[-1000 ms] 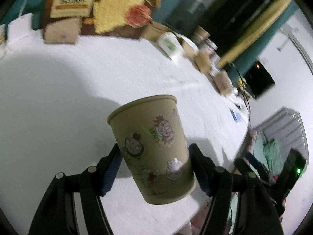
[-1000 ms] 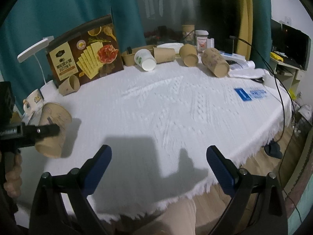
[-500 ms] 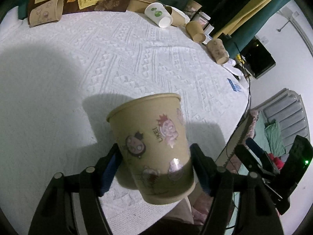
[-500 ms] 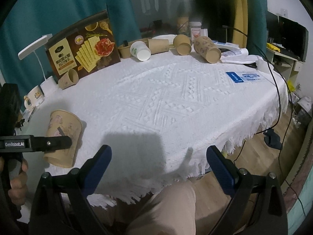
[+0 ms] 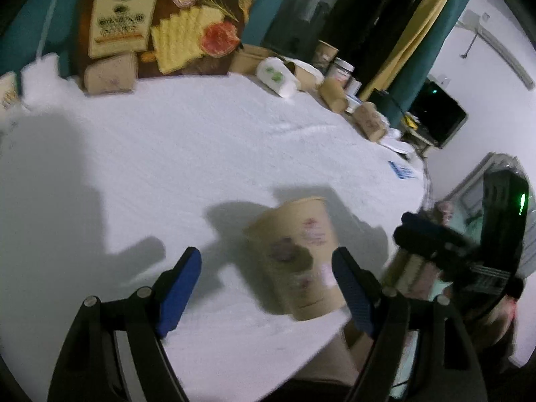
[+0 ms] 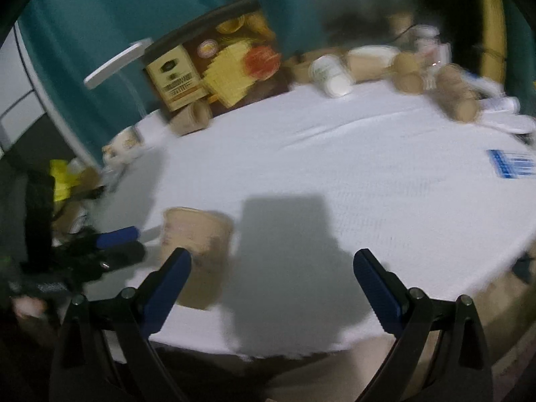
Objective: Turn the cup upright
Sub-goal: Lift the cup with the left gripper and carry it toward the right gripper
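Observation:
A tan paper cup [image 5: 298,261] with cartoon prints stands upright, mouth up, on the white tablecloth [image 5: 187,154] near the front edge. My left gripper [image 5: 268,288] is open; the cup stands between its blue pads, closer to the right one, free of both. The cup also shows in the right wrist view [image 6: 196,251], just behind my right gripper's left finger. My right gripper [image 6: 271,284] is open and empty over the table's front edge. Both views are blurred.
A cracker box [image 5: 157,23] stands at the back with a tan cup [image 5: 112,73] lying before it. Several more cups [image 5: 278,77] lie along the far edge. A blue card [image 6: 511,164] lies at the right. A white lamp [image 6: 117,63] stands at back left.
My left gripper has opened and let go of the cup, which now stands on the cloth. Both grippers are moving; the views have shifted and blurred.

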Available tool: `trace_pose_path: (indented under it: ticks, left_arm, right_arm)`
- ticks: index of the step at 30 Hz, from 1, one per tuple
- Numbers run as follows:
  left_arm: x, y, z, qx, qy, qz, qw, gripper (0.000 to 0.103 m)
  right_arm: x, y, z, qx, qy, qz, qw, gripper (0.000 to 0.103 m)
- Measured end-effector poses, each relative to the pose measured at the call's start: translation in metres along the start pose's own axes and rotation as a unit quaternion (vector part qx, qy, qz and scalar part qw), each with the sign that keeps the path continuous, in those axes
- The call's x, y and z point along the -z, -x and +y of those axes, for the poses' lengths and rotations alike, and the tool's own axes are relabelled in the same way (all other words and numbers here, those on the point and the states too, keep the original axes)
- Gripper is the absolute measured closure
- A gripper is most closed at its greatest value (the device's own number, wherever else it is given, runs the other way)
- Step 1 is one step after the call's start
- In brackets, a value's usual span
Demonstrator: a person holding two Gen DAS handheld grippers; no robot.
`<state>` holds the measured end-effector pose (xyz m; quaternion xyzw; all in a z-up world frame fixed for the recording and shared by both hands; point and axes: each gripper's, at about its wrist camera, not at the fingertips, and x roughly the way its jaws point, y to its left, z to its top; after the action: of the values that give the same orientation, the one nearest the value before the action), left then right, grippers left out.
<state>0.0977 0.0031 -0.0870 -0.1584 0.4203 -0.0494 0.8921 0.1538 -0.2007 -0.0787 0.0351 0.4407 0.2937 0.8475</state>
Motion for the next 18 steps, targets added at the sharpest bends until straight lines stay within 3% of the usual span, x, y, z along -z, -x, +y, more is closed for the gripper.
trace_pose_path:
  ticks: [3,8,11,18]
  left_arm:
    - [0.005,0.009,0.011,-0.043,-0.014,-0.015,0.9989,0.023]
    - [0.012,0.022,0.039,-0.080,-0.001,-0.029,0.9963,0.023]
    - [0.014,0.027,0.057,-0.080,0.017,-0.032,0.9961,0.023]
    - [0.015,0.026,0.074,-0.061,0.037,-0.031,0.9969,0.023]
  right_arm:
    - [-0.010,-0.024,0.013,-0.048,-0.007,0.043,0.998,0.007]
    - [-0.021,-0.055,0.040,-0.069,0.015,0.096,0.993,0.007]
    - [-0.026,-0.067,0.053,-0.074,0.022,0.118,0.990,0.008]
    - [-0.033,-0.103,0.057,-0.076,0.011,0.180,0.981,0.028]
